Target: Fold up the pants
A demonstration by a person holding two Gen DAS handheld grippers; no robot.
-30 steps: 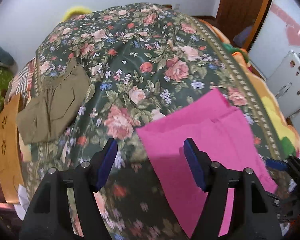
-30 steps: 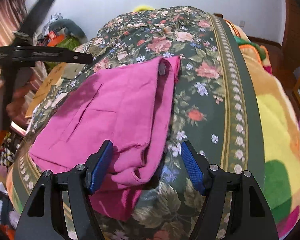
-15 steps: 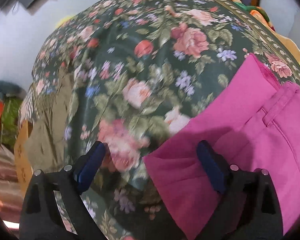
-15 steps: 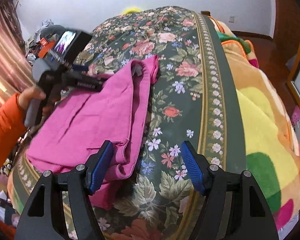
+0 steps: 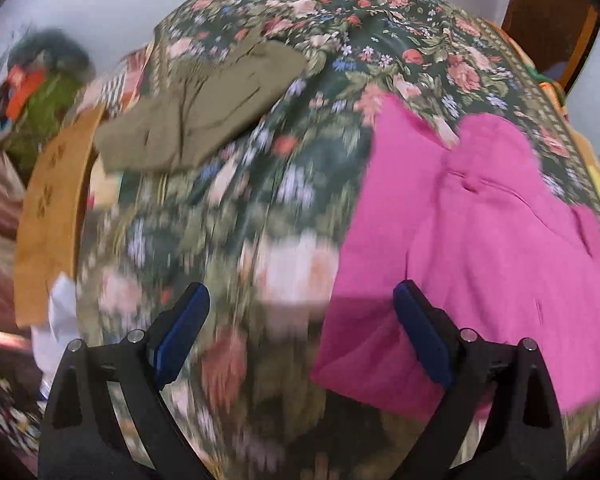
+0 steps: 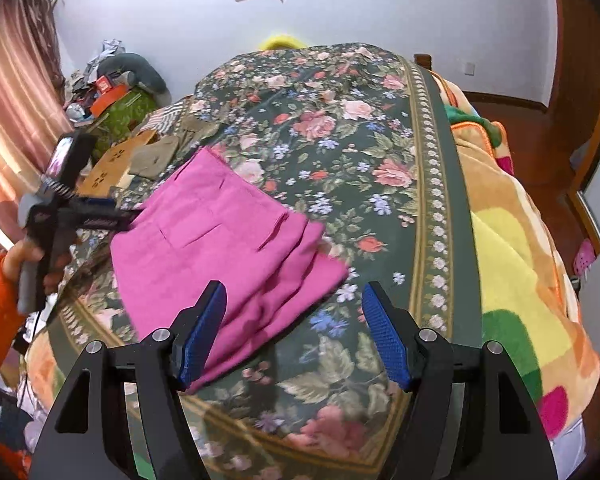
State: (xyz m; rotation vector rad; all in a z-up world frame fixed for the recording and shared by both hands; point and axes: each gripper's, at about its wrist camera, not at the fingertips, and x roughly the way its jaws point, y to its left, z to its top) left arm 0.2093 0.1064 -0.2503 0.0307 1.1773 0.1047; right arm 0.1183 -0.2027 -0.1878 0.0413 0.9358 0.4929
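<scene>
The left wrist view looks down, close and blurred, over the floral green bedspread (image 5: 308, 128). The right wrist view looks along it towards the white wall. Both share the folded magenta pants (image 5: 480, 240) (image 6: 228, 240).

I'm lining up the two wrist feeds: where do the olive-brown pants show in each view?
Left wrist view: the olive-brown pants lie upper left on the floral bedspread, left of the pink pants.
Right wrist view: only a small, partly hidden patch at mid left, beyond the pink pants.
Shared landmark: the tan wooden board with cut-out holes beside the olive pair.
</scene>
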